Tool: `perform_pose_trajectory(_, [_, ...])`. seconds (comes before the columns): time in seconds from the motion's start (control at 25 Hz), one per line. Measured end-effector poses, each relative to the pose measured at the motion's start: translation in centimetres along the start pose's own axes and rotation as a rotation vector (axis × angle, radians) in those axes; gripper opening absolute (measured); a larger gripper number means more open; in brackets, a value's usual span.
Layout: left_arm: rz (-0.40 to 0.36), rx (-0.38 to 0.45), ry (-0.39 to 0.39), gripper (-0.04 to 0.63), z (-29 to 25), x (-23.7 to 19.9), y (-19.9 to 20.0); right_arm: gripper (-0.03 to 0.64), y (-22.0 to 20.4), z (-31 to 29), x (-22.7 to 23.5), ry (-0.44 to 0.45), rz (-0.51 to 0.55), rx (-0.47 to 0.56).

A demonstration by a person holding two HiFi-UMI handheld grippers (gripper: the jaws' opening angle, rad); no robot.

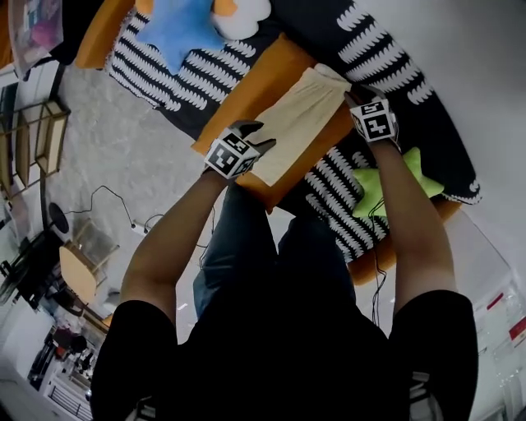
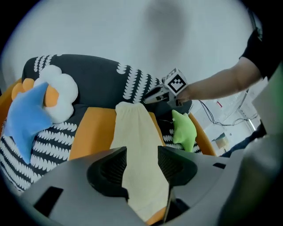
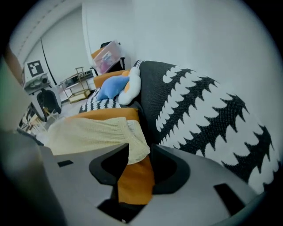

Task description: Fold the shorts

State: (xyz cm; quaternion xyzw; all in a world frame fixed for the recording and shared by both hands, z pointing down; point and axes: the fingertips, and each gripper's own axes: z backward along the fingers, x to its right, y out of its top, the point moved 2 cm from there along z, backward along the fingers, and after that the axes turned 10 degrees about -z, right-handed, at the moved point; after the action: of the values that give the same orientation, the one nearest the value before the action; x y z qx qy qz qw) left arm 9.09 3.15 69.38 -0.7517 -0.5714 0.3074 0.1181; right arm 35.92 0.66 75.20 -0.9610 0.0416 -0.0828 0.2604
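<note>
Cream shorts (image 1: 300, 123) lie folded into a long strip on the orange seat cushion (image 1: 255, 90) of a sofa. My left gripper (image 1: 259, 136) hovers over the strip's near end, jaws open; in the left gripper view the shorts (image 2: 137, 145) show in the gap of the left gripper (image 2: 142, 154), untouched. My right gripper (image 1: 359, 92) sits at the far end by the backrest. In the right gripper view a corner of the shorts (image 3: 88, 132) lies loose between the open jaws of the right gripper (image 3: 140, 154), above the orange cushion (image 3: 137, 181).
A green star pillow (image 1: 394, 185) lies right of the shorts; a blue star pillow (image 1: 185, 29) and a white flower pillow (image 1: 242, 12) lie to the left. The black-and-white backrest (image 1: 394, 57) rises behind. A wooden shelf (image 1: 33, 136) and cables (image 1: 123, 214) occupy the floor.
</note>
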Motion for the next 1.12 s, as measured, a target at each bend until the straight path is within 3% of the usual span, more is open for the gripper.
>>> perform_pose_trajectory(0.12, [0.05, 0.027, -0.012, 0.238, -1.5, -2.4, 3.1, 0.176, 0.7, -0.7, 0.7, 0.03, -0.099, 0.029])
perform_pose_trajectory(0.36, [0.056, 0.045, -0.013, 0.239, -4.8, -6.5, 8.1, 0.198, 0.5, -2.4, 1.4, 0.058, -0.312, 0.033])
perform_pose_trajectory(0.64, [0.136, 0.036, -0.009, 0.244, -9.8, -10.4, 10.9, 0.242, -0.3, -5.0, 2.0, 0.091, -0.607, 0.056])
perform_pose_trajectory(0.84, [0.14, 0.032, -0.06, 0.244, -13.5, -11.6, 12.6, 0.288, -0.9, -6.7, 2.3, 0.122, -0.777, 0.047])
perform_pose_trajectory(1.0, [0.23, 0.004, -0.096, 0.244, -15.7, -12.4, 12.4, 0.309, -1.5, -8.0, 1.9, 0.184, -0.874, 0.025])
perform_pose_trajectory(1.12, [0.329, -0.035, -0.119, 0.245, -17.3, -12.8, 10.9, 0.304, -1.7, -8.6, 1.7, 0.219, -0.886, 0.007])
